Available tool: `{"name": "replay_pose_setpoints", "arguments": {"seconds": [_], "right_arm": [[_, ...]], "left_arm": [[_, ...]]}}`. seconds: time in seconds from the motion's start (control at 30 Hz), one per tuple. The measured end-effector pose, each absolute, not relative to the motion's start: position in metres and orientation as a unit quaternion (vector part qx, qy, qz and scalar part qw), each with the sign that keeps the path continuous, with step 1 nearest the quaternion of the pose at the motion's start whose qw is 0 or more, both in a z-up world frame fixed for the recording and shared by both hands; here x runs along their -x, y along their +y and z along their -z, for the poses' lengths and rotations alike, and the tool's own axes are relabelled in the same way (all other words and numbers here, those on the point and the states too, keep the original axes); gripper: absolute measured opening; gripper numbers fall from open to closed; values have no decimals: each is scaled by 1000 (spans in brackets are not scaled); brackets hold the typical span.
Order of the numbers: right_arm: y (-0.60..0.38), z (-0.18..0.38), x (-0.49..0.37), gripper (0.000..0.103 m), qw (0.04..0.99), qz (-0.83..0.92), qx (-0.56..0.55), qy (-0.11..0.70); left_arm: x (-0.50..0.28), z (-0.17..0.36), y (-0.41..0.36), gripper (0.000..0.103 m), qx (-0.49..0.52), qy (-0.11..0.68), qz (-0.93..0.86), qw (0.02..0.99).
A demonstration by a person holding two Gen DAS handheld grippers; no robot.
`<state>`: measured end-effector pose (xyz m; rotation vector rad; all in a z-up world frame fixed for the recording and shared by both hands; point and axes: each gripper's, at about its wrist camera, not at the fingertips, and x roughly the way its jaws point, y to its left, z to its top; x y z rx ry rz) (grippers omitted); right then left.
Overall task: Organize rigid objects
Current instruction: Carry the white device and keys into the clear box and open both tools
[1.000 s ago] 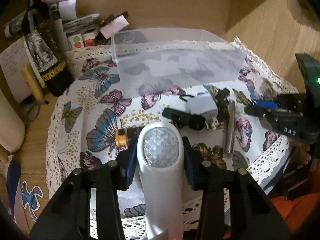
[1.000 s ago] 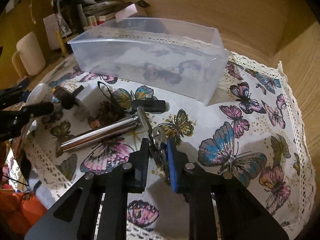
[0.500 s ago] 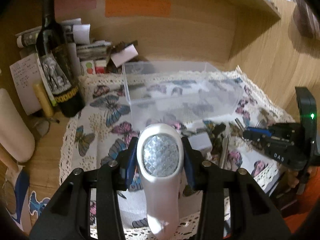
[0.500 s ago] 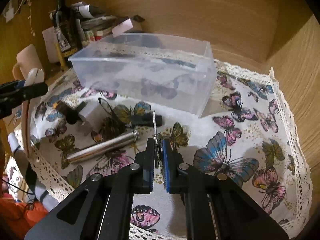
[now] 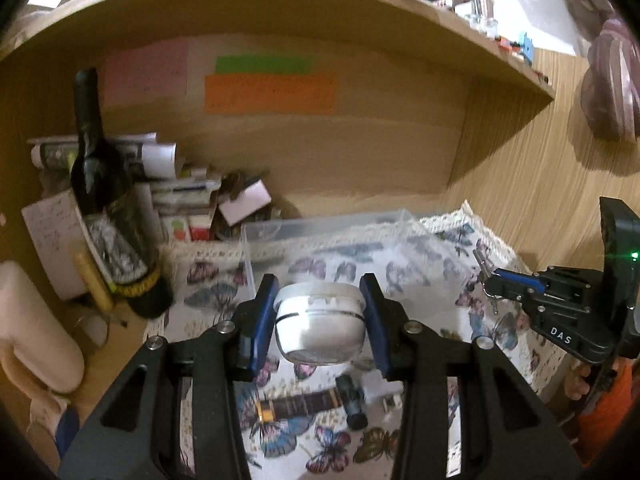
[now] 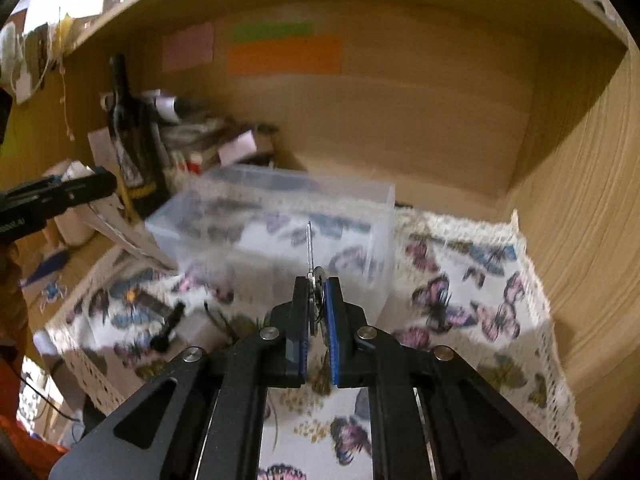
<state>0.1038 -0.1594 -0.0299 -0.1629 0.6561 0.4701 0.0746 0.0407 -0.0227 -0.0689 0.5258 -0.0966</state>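
Note:
My left gripper (image 5: 319, 320) is shut on a white torch (image 5: 320, 330) with a round silver head, held up in the air in front of the clear plastic box (image 5: 332, 236). My right gripper (image 6: 317, 300) is shut on a bunch of keys (image 6: 311, 256), one key pointing up, lifted above the cloth before the box (image 6: 280, 232). The right gripper also shows in the left wrist view (image 5: 486, 284), level with the box's right end. On the butterfly cloth (image 6: 460, 304) lie a black plug piece (image 5: 352, 402) and a dark gold-tipped tube (image 5: 296, 404).
A wine bottle (image 5: 108, 208) stands at the back left beside papers and small boxes (image 5: 192, 200). A cream jug (image 5: 36, 328) is at far left. A shelf board (image 5: 280, 12) runs overhead. Wooden walls close the back and right.
Both grippers have risen and tilted upward with their loads: the torch and the keys have left the cloth and now hang near the box's height. The views are blurred by motion.

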Motion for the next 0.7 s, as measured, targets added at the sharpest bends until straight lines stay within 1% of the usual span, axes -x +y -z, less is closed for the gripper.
{"name": "replay_pose_setpoints", "arguments": {"seconds": [0.2, 0.37, 0.7], "right_arm": [[-157, 9, -116, 7, 928, -227, 72, 288], [-151, 1, -130, 7, 930, -230, 70, 278], [-137, 17, -170, 7, 922, -229, 65, 306]], "left_arm": [[-93, 2, 40, 41, 39, 250, 60, 966], [-112, -11, 35, 41, 38, 242, 63, 967], [-156, -23, 26, 41, 49, 247, 79, 965]]}}
